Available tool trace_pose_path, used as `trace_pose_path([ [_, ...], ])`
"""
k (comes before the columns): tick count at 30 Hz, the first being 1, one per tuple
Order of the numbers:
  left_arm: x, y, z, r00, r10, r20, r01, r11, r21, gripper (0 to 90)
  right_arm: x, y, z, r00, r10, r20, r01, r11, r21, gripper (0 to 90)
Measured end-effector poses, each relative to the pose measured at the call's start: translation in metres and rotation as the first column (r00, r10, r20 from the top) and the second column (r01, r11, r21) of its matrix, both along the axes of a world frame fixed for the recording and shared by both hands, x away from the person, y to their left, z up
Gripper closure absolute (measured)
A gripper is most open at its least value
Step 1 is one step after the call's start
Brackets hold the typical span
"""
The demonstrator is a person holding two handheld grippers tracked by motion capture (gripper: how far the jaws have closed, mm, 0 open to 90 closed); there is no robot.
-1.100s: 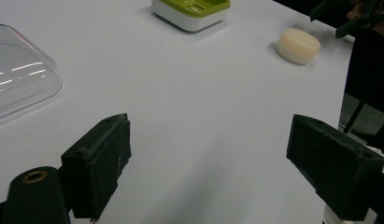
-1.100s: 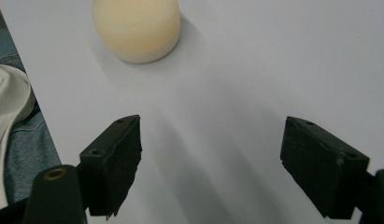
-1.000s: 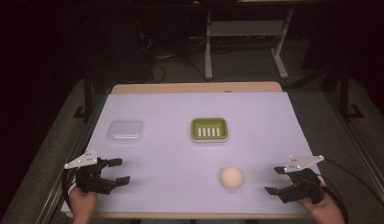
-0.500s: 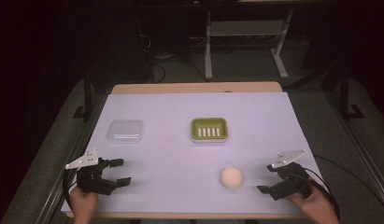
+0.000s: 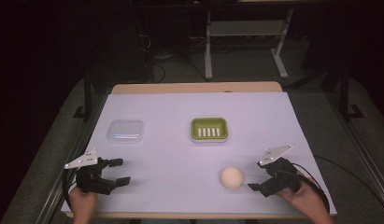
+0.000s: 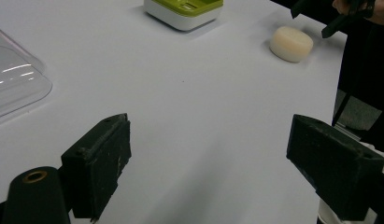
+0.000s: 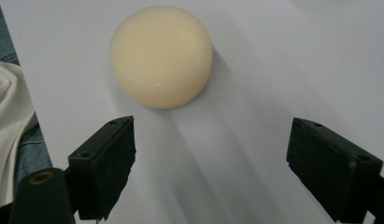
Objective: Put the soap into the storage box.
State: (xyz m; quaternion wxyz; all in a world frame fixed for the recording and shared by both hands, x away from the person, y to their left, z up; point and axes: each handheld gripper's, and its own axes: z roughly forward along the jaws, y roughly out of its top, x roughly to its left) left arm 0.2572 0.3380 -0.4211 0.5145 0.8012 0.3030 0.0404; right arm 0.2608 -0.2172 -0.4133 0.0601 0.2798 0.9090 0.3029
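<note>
My table (image 5: 171, 154) is covered with a white sheet, and a strip of bare wood (image 5: 194, 87) shows along its far edge. A round, cream-coloured soap (image 5: 231, 178) lies flat on the sheet near the front edge, right of centre. Further back, about mid-table, sits a green dish (image 5: 209, 129) with a row of white slots in its floor. It is well apart from the soap. Off to its left, level with it, is a clear lid (image 5: 126, 131), which looks empty. Beyond the table the room is dark. Cables (image 5: 157, 70) lie on the floor, beside a grey metal stand (image 5: 245, 32).
</note>
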Motion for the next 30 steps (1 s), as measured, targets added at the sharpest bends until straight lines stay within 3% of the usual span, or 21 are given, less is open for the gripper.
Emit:
trace_pose_path([
  [7,0.0,-0.003,0.0,1.0,-0.006,0.0,0.006,1.0,0.004,13.2,0.002,0.005,0.002,0.9999,0.014,0.005,-0.014,0.9999,0.005,14.8],
  [30,0.0,-0.004,0.001,0.9999,-0.016,0.005,0.016,0.9999,0.005,13.2,0.018,0.056,-0.006,0.9908,0.135,-0.009,-0.135,0.9898,-0.045,14.9],
])
